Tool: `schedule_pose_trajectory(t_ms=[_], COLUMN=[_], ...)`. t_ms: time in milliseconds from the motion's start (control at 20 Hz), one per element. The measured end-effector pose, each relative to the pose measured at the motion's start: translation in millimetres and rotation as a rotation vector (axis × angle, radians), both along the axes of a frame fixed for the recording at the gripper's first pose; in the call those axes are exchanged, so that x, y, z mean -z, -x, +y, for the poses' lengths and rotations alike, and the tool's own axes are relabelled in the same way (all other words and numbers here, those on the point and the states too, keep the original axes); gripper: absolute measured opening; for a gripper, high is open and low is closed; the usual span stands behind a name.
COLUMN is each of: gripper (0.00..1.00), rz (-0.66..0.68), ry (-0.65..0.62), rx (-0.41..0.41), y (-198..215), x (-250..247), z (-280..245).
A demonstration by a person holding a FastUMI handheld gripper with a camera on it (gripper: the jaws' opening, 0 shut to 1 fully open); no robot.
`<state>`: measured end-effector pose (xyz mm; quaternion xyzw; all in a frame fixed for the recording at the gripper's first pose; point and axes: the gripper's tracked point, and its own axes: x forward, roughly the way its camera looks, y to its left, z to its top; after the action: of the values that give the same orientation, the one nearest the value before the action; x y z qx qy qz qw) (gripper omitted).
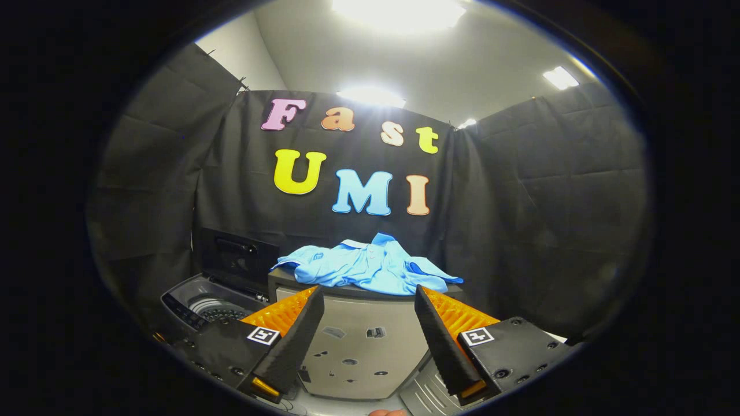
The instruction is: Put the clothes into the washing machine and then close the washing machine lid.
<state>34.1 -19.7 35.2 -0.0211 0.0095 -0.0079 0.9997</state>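
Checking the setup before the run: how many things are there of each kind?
Light blue shirt: 1
Washing machine, lid up: 1
Grey cabinet under the shirt: 1
Gripper, fingers open and apart, nothing between them: 1
Total: 4

The gripper (367,300) has its two fingers spread wide apart, with nothing between them. One finger (298,338) leans toward 1 o'clock. The other finger (440,341) leans toward 11 o'clock. Both tips point up and ahead.

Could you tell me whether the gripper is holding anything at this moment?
Nothing: the gripper is open, with the blue shirt lying beyond its fingers.
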Motion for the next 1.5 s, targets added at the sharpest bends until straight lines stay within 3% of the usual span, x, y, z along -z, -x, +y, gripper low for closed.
schedule_pose_trajectory(t_ms=[300,650,1150,1500], gripper=[0.98,0.98,0.98,0.99], rz=[0.079,0.162,0.502,0.668], ry=[-0.048,-0.099,-0.141,-0.136], rx=[-0.081,-0.062,-0.126,-0.113], y=[-45.4,-126.9,-254.1,-295.9], x=[-5.3,-18.0,36.4,71.4], z=[-1.0,-30.2,-26.7,-15.8])
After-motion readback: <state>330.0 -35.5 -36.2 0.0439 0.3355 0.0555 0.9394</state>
